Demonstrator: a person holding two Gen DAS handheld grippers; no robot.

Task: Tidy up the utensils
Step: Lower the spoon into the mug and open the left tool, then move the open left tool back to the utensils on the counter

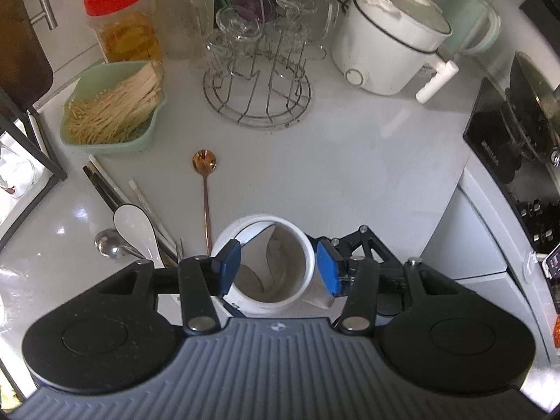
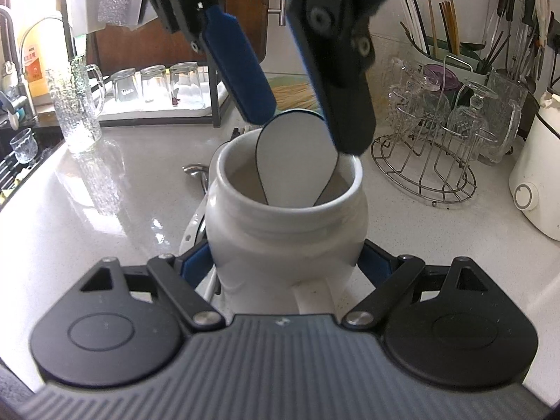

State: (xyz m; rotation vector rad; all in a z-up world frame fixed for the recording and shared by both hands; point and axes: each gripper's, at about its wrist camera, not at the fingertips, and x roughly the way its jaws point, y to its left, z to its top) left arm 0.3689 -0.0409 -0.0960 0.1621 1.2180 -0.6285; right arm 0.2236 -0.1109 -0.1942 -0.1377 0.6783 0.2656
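Note:
A white ceramic jar (image 2: pixel 280 238) stands on the pale counter, and my right gripper (image 2: pixel 285 262) is shut on it, blue pads pressed to both sides of its body. A white spoon with a dark rim (image 2: pixel 297 164) stands bowl-up inside, leaning on the rim. My left gripper (image 2: pixel 306 129) hangs over the mouth, jaws open, a fingertip at each side of the spoon's bowl. From above, the left gripper (image 1: pixel 277 255) straddles the jar (image 1: pixel 266 309). To its left lie a gold spoon (image 1: pixel 204 161), another white spoon (image 1: pixel 134 224), a metal spoon (image 1: pixel 108 243) and dark chopsticks (image 1: pixel 101 185).
A green tray of bamboo sticks (image 1: pixel 112 112) sits at far left, a wire rack of glasses (image 1: pixel 257 98) behind, a white electric pot (image 1: pixel 388 45) at back right, a black cooktop with a pan (image 1: pixel 507 133) on the right. A sink (image 2: pixel 21 161) borders the counter's left.

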